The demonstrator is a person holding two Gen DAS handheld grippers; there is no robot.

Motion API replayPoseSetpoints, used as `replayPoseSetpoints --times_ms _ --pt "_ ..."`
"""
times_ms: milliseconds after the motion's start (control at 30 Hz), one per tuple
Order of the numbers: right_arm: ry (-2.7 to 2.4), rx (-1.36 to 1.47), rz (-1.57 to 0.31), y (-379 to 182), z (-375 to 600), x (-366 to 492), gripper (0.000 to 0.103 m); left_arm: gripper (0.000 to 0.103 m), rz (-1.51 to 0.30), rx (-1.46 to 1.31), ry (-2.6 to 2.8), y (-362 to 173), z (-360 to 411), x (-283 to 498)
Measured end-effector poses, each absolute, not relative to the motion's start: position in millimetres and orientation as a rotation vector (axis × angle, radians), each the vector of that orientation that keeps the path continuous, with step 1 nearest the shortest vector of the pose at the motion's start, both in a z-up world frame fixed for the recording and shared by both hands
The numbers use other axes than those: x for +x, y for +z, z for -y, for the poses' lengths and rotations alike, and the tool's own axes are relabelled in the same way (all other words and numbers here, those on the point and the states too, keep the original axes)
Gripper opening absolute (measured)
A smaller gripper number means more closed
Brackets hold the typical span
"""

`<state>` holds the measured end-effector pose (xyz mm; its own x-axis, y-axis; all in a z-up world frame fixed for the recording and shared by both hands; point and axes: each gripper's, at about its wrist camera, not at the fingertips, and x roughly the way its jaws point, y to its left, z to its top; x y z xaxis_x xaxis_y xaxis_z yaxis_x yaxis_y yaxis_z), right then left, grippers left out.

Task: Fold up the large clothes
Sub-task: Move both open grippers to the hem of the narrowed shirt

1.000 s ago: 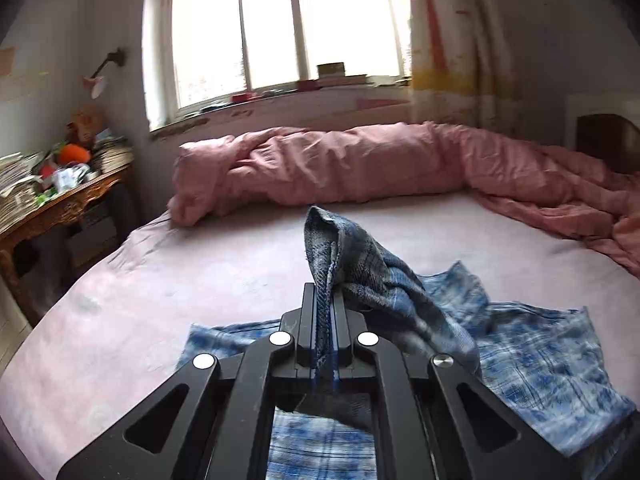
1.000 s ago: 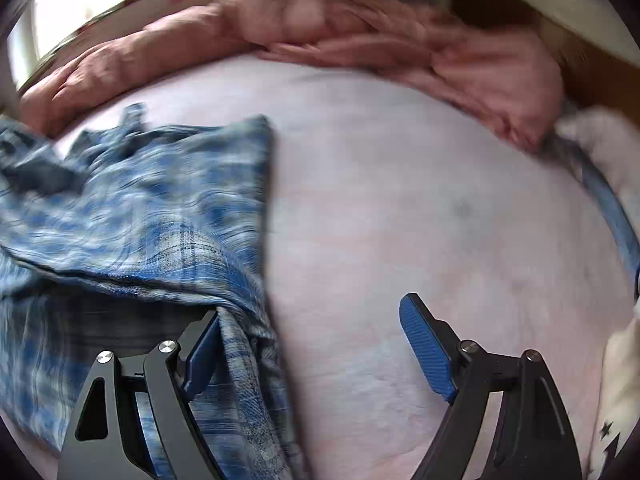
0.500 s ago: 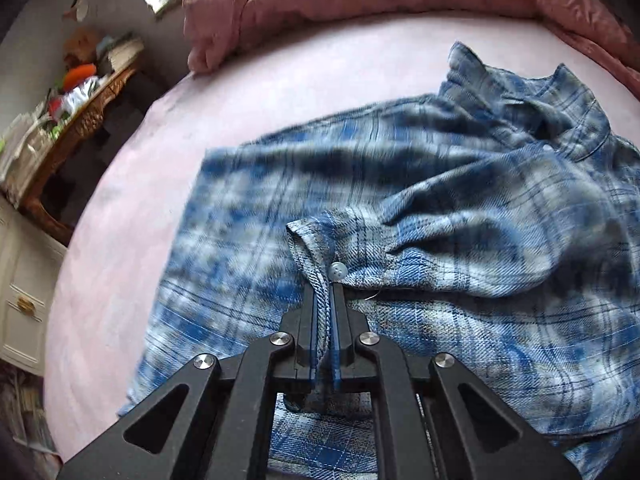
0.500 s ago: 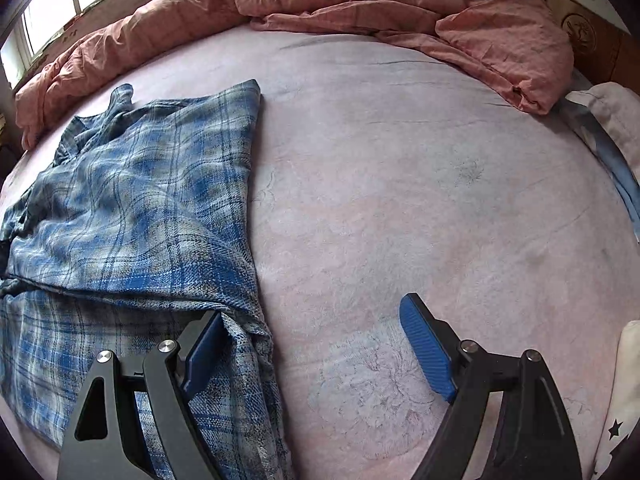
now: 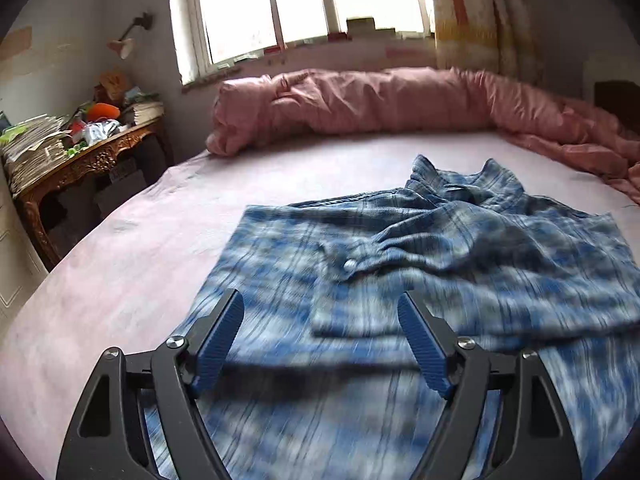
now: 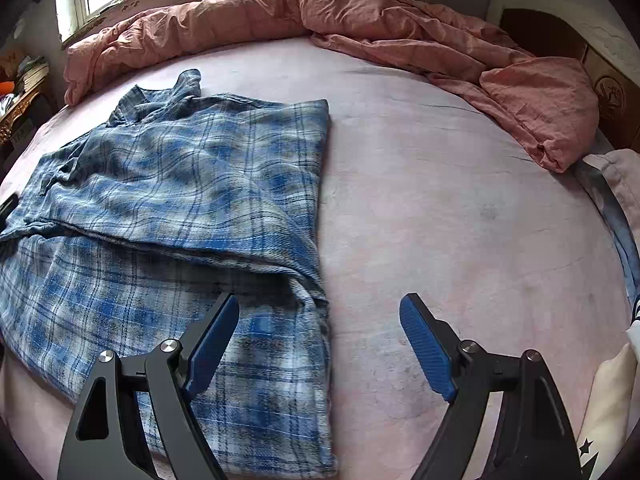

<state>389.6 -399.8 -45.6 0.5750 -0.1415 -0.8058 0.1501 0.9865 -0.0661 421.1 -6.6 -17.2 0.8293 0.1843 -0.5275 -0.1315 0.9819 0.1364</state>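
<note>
A blue plaid shirt [image 5: 460,248] lies on the pink bed [image 5: 140,248], collar toward the window. One sleeve is folded across its front, and its buttoned cuff [image 5: 344,264] lies just ahead of my left gripper [image 5: 320,332]. The left gripper is open and empty above the shirt. In the right wrist view the shirt [image 6: 180,184] fills the left half. My right gripper [image 6: 316,332] is open and empty, hovering over the shirt's right edge, with its left finger above the cloth and its right finger above bare sheet.
A rolled pink duvet [image 5: 360,100] lies along the far edge of the bed and runs down the right side [image 6: 520,80]. A cluttered carved wooden table [image 5: 80,156] stands left of the bed under the window. A headboard [image 6: 600,80] and pillows [image 6: 624,184] are at right.
My left gripper has opened and let go of the sleeve cuff, which now lies on the shirt, and has tilted up. The right gripper stays open and has shifted slightly.
</note>
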Motion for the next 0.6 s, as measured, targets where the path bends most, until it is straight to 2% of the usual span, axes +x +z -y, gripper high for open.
replayPoseSetpoints --times_ms 167,233,567,600 --pt "-0.151 0.004 -0.857 -33.4 380.9 381.5 0.084 0.078 -0.584 0.173 0.191 -12.0 -9.7 386.3" --pt "-0.109 0.001 -0.823 -26.9 368.6 376.7 0.084 0.078 -0.522 0.195 0.184 -7.1 -15.0 368.1" --pt "-0.036 -0.041 -0.617 -11.5 299.3 353.4 0.087 0.093 -0.407 0.196 0.137 -9.4 -23.3 299.6" --pt "-0.032 -0.038 -0.595 -11.3 293.7 350.6 0.088 0.098 -0.388 0.180 0.119 -7.3 -24.3 298.0"
